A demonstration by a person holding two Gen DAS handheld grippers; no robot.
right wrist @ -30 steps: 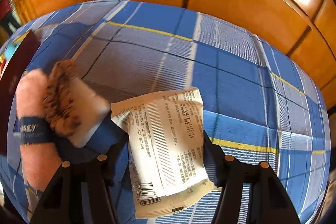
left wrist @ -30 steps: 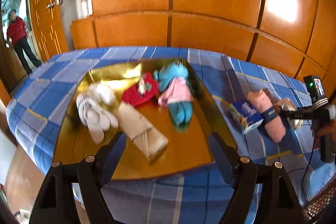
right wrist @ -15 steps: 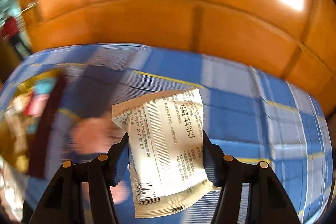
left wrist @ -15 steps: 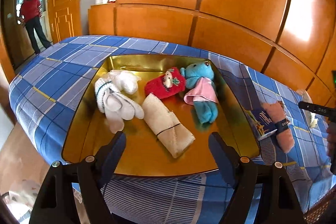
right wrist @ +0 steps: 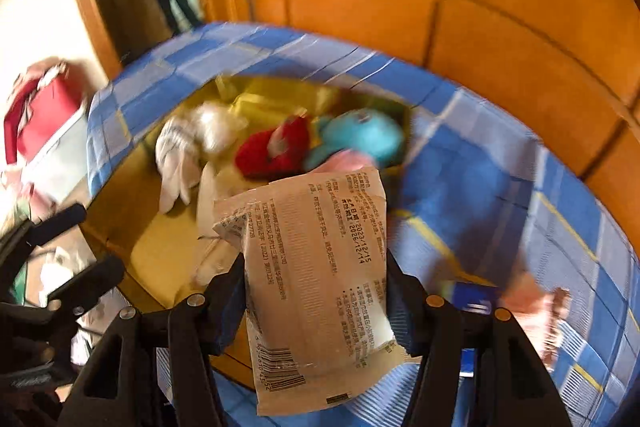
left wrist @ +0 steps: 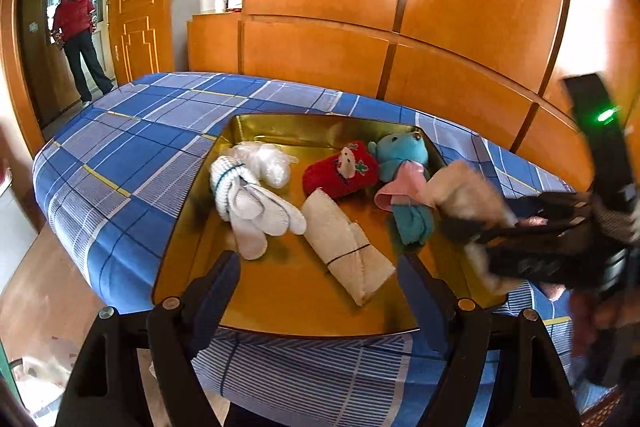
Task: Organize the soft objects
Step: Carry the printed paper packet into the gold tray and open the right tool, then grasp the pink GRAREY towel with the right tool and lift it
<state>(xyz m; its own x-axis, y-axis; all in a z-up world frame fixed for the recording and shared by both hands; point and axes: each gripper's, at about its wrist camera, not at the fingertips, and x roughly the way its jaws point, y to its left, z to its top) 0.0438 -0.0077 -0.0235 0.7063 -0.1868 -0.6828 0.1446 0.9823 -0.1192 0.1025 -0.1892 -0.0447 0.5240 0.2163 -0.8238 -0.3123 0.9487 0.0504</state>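
Right gripper (right wrist: 316,311) clamps the white printed packet (right wrist: 320,291) above the gold tray's (left wrist: 280,299) right edge, left gripper (left wrist: 320,291) hangs open and empty at its near rim; best release low over bare tray floor, clear of the blue bear (left wrist: 404,163).

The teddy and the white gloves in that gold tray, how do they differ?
The teddy is turquoise with a pink garment; the gloves are plain white knit with a dark stripe at the cuff. The teddy is a stuffed figure lying with its head toward the far rim; the gloves are a flat bundled pair, fingers pointing toward the camera. The teddy lies on the tray's right side, the gloves on its left. Both are soft and rest loose in the tray, ungripped.
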